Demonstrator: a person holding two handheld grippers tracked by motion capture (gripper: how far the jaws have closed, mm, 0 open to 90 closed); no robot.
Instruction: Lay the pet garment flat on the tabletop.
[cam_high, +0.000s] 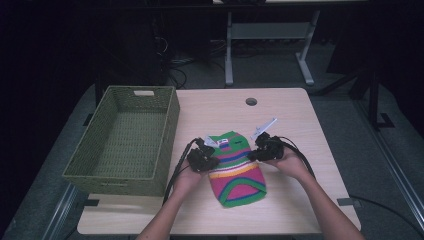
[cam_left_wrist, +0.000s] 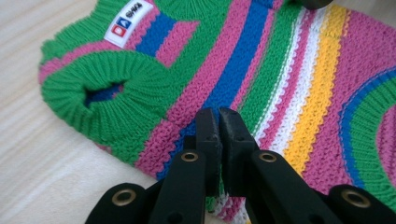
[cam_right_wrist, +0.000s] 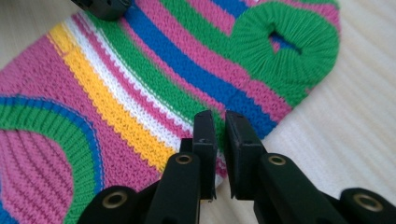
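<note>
Your left tongs (cam_left_wrist: 218, 122) and right tongs (cam_right_wrist: 219, 125) are pinching opposite side edges of the striped knit sweater (cam_high: 235, 167), lying flat on the tabletop (cam_high: 300, 130) just right of the green basket (cam_high: 125, 140); soft, light, limp knit, so I judge it best gripped at those ribbed edges.

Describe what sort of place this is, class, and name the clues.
Probably a lab or workshop set up for recording handling tasks: a plain wooden table with a cable hole, a metal-legged bench with tangled cables on the floor behind, and a green woven basket beside a striped knitted sweater.
</note>
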